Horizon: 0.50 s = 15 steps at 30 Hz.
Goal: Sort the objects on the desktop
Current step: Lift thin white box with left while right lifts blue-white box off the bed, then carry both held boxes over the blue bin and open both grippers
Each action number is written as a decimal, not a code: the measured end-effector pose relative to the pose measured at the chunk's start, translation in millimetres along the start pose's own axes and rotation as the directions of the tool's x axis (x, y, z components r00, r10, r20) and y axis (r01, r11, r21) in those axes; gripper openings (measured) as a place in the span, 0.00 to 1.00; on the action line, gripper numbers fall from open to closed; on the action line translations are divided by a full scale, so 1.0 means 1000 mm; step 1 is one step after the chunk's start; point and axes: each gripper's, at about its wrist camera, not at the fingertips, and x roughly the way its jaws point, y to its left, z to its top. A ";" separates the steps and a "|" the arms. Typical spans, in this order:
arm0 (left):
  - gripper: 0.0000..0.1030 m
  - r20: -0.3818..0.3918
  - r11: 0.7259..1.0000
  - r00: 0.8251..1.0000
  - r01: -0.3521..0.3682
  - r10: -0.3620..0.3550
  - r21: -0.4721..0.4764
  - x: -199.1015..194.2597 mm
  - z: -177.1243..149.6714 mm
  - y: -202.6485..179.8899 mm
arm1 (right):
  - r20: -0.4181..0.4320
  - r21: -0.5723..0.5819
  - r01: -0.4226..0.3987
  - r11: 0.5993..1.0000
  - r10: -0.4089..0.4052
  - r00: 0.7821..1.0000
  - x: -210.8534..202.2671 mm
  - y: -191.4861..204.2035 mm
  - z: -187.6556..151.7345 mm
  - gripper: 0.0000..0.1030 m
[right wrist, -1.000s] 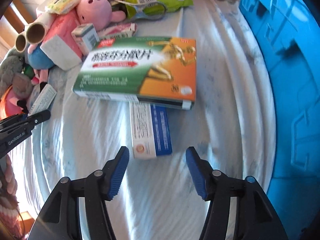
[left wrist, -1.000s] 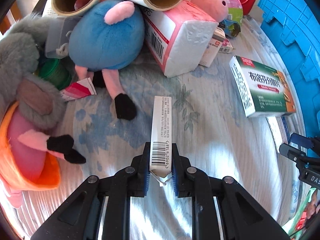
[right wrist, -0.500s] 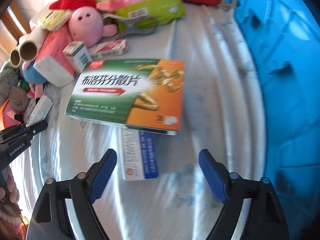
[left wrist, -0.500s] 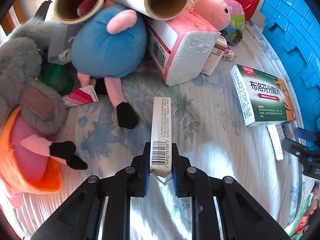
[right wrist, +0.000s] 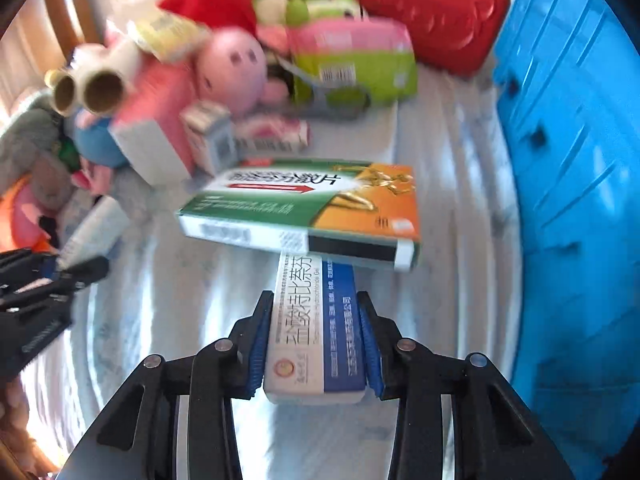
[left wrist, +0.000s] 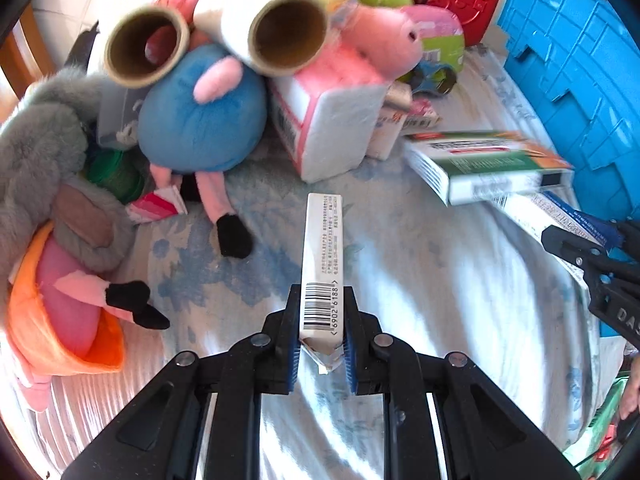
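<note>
Two boxes are in your grippers, one each. Your left gripper (left wrist: 321, 342) is clamped on the near end of a narrow white box (left wrist: 322, 256), barcode face up, so the long body projects forward, off the cloth (left wrist: 420, 280). Gripping at the end keeps the jaws away from the toy pile (left wrist: 200, 120) on the far left.

Your right gripper (right wrist: 316, 344) has just been closing, and its pads now press the long sides of the blue box (right wrist: 320, 340). The far end of this box lies under the green box (right wrist: 320, 204), which explains the grip at the free near end. Expect the green box to shift or tip as you draw the blue one out.

The blue crate (right wrist: 568, 160) stands to the right, the probable destination for both.
</note>
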 end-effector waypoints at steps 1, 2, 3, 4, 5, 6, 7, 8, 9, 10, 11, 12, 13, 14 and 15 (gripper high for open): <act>0.17 0.012 1.000 1.000 0.005 -0.005 0.004 -0.004 0.002 -0.003 | 0.009 0.002 -0.002 1.000 0.002 1.000 -0.005 0.000 0.000 0.38; 0.17 0.020 1.000 1.000 0.007 -0.007 0.008 -0.003 0.009 -0.012 | 0.016 0.003 -0.004 1.000 0.004 1.000 -0.009 -0.001 -0.003 0.38; 0.17 0.035 1.000 0.999 0.010 -0.011 0.015 -0.010 0.009 -0.015 | 0.019 0.009 -0.007 1.000 0.007 1.000 -0.021 -0.004 -0.013 0.38; 0.17 0.047 1.000 0.999 0.015 -0.016 0.022 -0.017 0.006 -0.015 | 0.022 0.018 -0.017 1.000 0.017 1.000 -0.028 -0.006 -0.018 0.38; 0.17 0.062 0.999 0.998 0.019 -0.021 0.032 -0.025 0.005 -0.019 | 0.025 0.026 -0.028 0.999 0.027 0.999 -0.037 -0.008 -0.024 0.38; 0.17 0.075 0.999 0.997 0.022 -0.025 0.042 -0.029 0.006 -0.024 | 0.029 0.033 -0.037 0.999 0.036 0.999 -0.034 -0.008 -0.016 0.38; 0.17 0.087 0.998 0.996 0.026 -0.031 0.055 -0.032 0.008 -0.032 | 0.036 0.040 -0.044 0.998 0.043 0.998 -0.038 -0.008 -0.019 0.38; 0.17 0.096 0.997 0.995 0.030 -0.036 0.066 -0.034 0.011 -0.041 | 0.042 0.044 -0.046 0.998 0.045 0.998 -0.047 -0.015 -0.027 0.38; 0.17 0.103 0.996 0.994 0.033 -0.041 0.077 -0.037 0.012 -0.046 | 0.049 0.046 -0.049 0.998 0.046 0.998 -0.062 -0.018 -0.038 0.38; 0.17 0.110 0.995 0.993 0.034 -0.044 0.092 -0.042 0.012 -0.052 | 0.060 0.051 -0.052 0.997 0.049 0.997 -0.068 -0.019 -0.041 0.38; 0.17 0.115 0.994 0.992 0.034 -0.045 0.101 -0.044 0.013 -0.058 | 0.071 0.053 -0.055 0.997 0.051 0.996 -0.066 -0.020 -0.044 0.38; 0.17 0.121 0.993 0.992 0.033 -0.047 0.111 -0.047 0.014 -0.062 | 0.087 0.056 -0.056 0.997 0.051 0.995 -0.074 -0.020 -0.046 0.38; 0.17 0.128 0.992 0.991 0.031 -0.047 0.122 -0.049 0.016 -0.070 | 0.103 0.057 -0.058 0.997 0.052 0.993 -0.079 -0.021 -0.046 0.38; 0.17 0.135 0.991 0.990 0.030 -0.047 0.131 -0.050 0.019 -0.076 | 0.154 -0.079 -0.114 0.990 0.125 0.980 -0.086 -0.022 -0.046 0.38; 0.17 0.145 0.990 0.988 0.030 -0.050 0.138 -0.055 0.019 -0.078 | 0.174 -0.079 -0.114 0.990 0.127 0.977 -0.093 -0.023 -0.045 0.38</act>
